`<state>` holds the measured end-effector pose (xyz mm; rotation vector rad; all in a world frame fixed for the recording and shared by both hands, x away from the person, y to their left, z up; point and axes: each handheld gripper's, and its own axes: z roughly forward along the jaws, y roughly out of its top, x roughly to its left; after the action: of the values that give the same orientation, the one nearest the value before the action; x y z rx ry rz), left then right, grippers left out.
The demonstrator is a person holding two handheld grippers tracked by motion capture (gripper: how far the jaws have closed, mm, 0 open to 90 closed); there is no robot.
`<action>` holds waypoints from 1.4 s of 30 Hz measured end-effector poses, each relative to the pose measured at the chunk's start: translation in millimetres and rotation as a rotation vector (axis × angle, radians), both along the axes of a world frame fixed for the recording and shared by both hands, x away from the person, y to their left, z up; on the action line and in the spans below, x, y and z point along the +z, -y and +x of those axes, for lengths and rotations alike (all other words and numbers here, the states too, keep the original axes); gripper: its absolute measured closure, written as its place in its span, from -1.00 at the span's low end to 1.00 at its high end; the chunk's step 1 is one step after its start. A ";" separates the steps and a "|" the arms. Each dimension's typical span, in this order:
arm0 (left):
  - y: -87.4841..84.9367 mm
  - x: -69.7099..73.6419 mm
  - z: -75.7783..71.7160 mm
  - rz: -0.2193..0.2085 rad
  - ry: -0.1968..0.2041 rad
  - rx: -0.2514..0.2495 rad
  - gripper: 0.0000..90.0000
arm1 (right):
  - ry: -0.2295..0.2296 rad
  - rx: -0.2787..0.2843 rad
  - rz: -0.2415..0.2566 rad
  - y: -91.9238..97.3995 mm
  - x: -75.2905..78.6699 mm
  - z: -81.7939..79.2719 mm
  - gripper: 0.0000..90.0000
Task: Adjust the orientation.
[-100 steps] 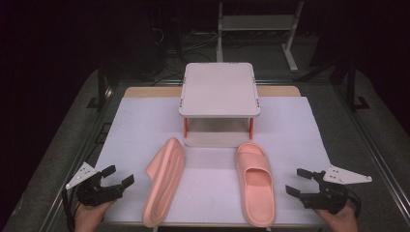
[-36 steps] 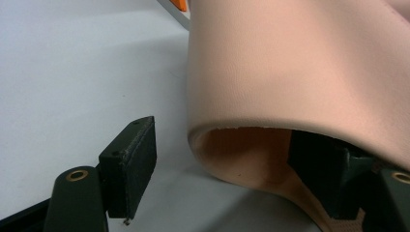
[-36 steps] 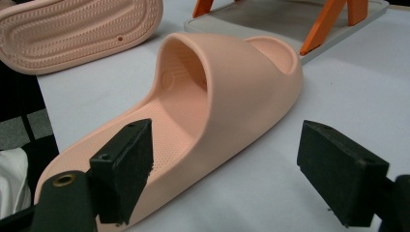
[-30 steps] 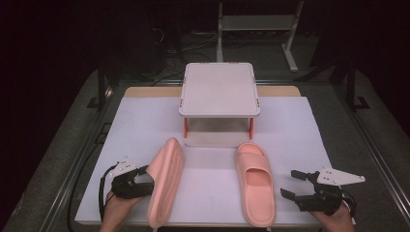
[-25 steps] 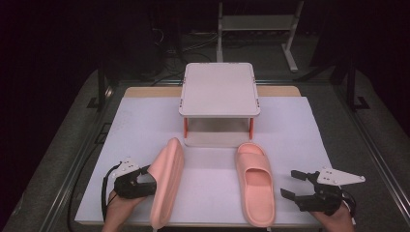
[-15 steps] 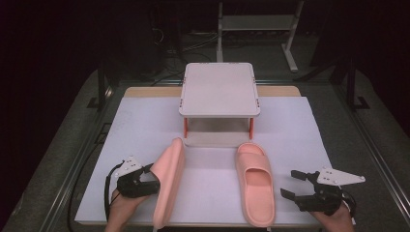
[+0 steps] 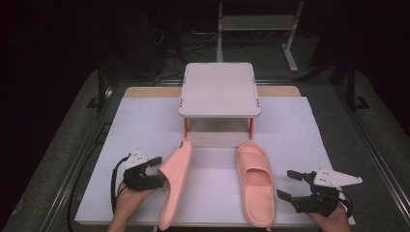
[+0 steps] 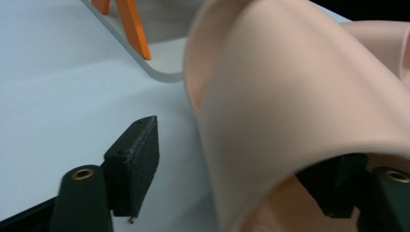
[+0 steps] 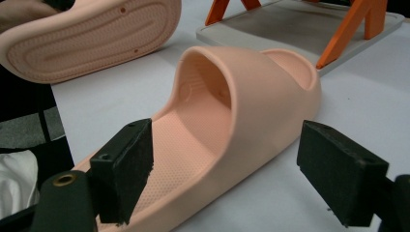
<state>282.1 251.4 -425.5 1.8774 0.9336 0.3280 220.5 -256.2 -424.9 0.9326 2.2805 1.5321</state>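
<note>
Left gripper [image 7: 157,170]: we find it at the left slipper [image 7: 174,186], jaws parted and just opening, strap band between them; one pad [image 8: 138,166] stands clear of the strap, the other sits under it, and we cannot tell whether that one touches. Left slipper: tipped on its edge, sole turned toward the right slipper [image 7: 255,181], toe near the stand [image 7: 219,92], heel at the near edge of the white sheet [image 7: 300,130]. Right gripper [image 7: 290,186]: jaws wide apart, holding nothing, just beside the right slipper's outer edge near the heel. Right slipper: flat, upright, toe close to the stand's orange leg [image 7: 251,128]. We note bare sheet between the slippers and along both outer margins.
</note>
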 end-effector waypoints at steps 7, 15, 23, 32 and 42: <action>11.1 -0.3 6.3 0.008 0.004 -0.011 -0.52 | 0.001 -0.007 0.013 -0.6 0.5 -0.4 -0.55; 18.8 0.6 5.0 0.013 0.011 -0.033 -0.54 | -0.012 0.005 0.015 -6.1 1.2 1.2 -0.54; 33.3 -0.7 5.3 0.026 0.022 -0.066 -0.57 | -0.025 0.014 -0.003 -11.4 -0.6 3.6 -0.54; 44.4 -5.2 4.8 0.048 0.017 -0.091 -0.61 | -0.029 0.006 0.002 -10.9 -1.8 5.3 -0.54; 55.2 -8.3 1.0 0.107 0.019 -0.130 -0.61 | -0.036 -0.004 -0.011 -16.0 -3.5 11.3 -0.54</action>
<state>283.0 196.2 -433.8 2.0182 0.7906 0.3219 231.8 -240.3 -428.3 0.9685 2.3081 1.5112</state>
